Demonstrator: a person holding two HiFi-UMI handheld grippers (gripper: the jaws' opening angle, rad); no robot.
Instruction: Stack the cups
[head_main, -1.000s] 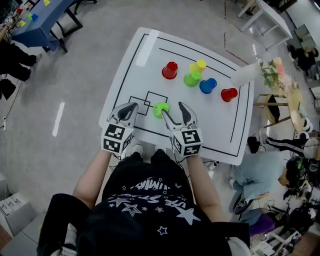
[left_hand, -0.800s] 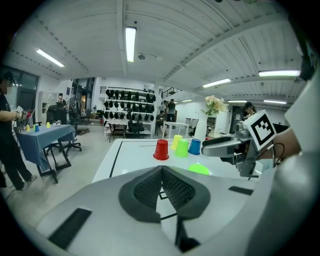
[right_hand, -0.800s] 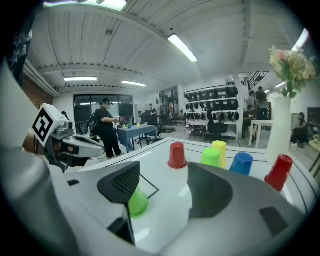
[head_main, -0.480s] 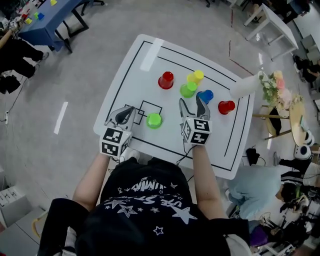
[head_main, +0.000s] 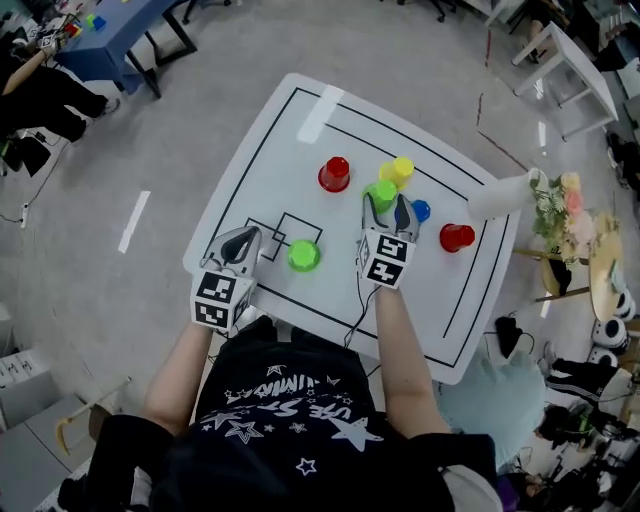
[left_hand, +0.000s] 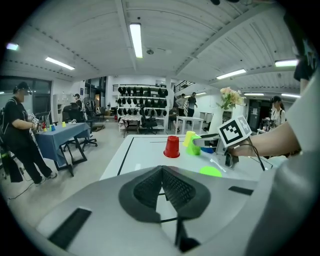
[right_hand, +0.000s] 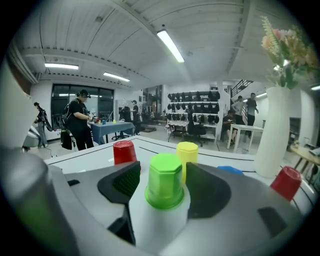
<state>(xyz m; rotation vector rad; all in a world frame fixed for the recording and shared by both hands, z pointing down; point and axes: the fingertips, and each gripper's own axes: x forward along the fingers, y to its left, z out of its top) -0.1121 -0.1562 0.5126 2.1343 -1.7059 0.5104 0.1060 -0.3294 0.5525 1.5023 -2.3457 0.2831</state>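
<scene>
Several upside-down cups stand on the white table (head_main: 280, 150). A green cup (head_main: 303, 255) is near the front, by the drawn squares. Farther off are a red cup (head_main: 334, 174), a yellow cup (head_main: 402, 169), a second green cup (head_main: 382, 191), a blue cup (head_main: 421, 210) and another red cup (head_main: 456, 237). My right gripper (head_main: 385, 202) is open, its jaws on either side of the far green cup (right_hand: 164, 187), with small gaps. The yellow cup (right_hand: 188, 151) stands just behind it. My left gripper (head_main: 245, 238) rests shut and empty, left of the near green cup (left_hand: 210, 171).
A tall white vase with flowers (head_main: 500, 195) stands at the table's right edge, close to the lone red cup (right_hand: 286, 182). A blue table (head_main: 120, 20) and people stand beyond, on the floor. Black lines mark the table's border.
My right gripper has left the near green cup and moved forward to the far cluster, where its jaws now flank the second green cup. The left gripper has barely moved.
</scene>
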